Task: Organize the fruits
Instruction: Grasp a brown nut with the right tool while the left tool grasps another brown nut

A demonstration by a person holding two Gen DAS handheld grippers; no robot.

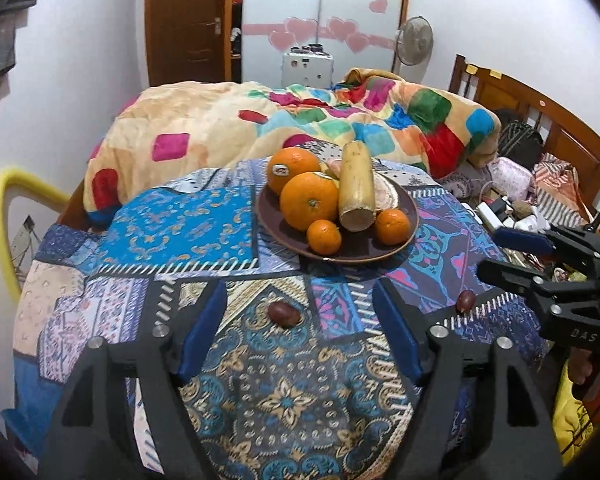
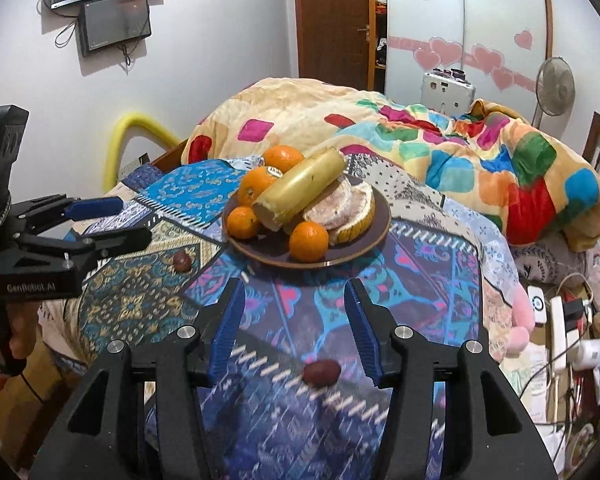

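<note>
A brown plate [image 1: 408, 224] [image 2: 364, 240] holds several oranges [image 1: 308, 201] [image 2: 308, 241], a pale yellow sugarcane piece [image 1: 356, 188] [image 2: 300, 188] and peeled pomelo [image 2: 340, 204]. Two small dark red dates lie on the patterned cloth. One date [image 1: 283, 313] [image 2: 181, 261] lies between my left gripper's [image 1: 300, 312] open jaws. The other date [image 1: 465, 301] [image 2: 321, 372] lies between my right gripper's [image 2: 295, 308] open jaws. Both grippers are empty. Each shows in the other's view, the right [image 1: 500, 256] and the left [image 2: 119, 220].
The round table's patchwork cloth [image 1: 179, 220] drops off at its edges. A bed with a colourful quilt [image 1: 259, 120] lies behind. Cables and power strips [image 2: 560, 320] lie at the right. A yellow padded rail [image 1: 3, 208] stands at the left.
</note>
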